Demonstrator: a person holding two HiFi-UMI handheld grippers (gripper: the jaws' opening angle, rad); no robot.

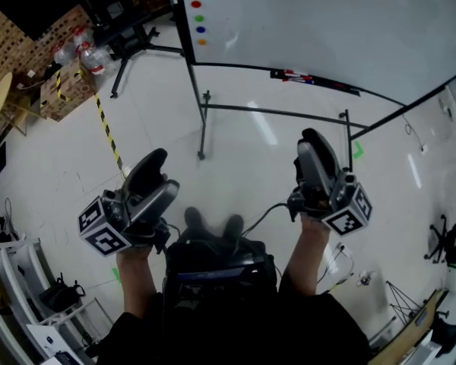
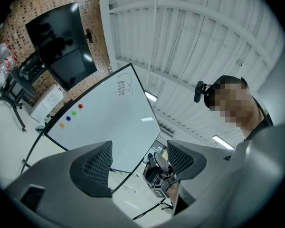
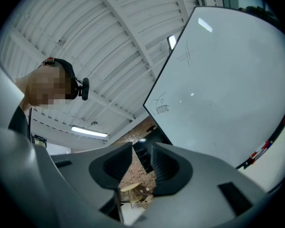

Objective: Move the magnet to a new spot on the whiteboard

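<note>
Right, head view first: the left gripper (image 1: 156,160) and right gripper (image 1: 311,139) hung low in front of the person, both well apart from the whiteboard (image 1: 327,29) on its stand (image 1: 202,120). The magnets (image 1: 198,18), red, green, blue and orange, sat in a short column just beside the board's left edge. I judged this to be the very start, with the reach not yet made and no magnet touched. Which of the four was the target, I couldn't tell.

Over to the left gripper view: the jaws stood spread wide with nothing between them. The board lay tilted beyond, with the four coloured dots near its lower corner.

Then the right gripper view: the jaws were drawn nearly together with only a sliver of gap, and they were empty. No magnets showed here, just bare board.

The next move called for carrying a gripper up to that column with its jaws open, then pinching one disc across its rim.

Each magnet was a round button with no long axis to speak of. Its flat face pointed straight out from the board, and the column itself ran along the board's edge.
</note>
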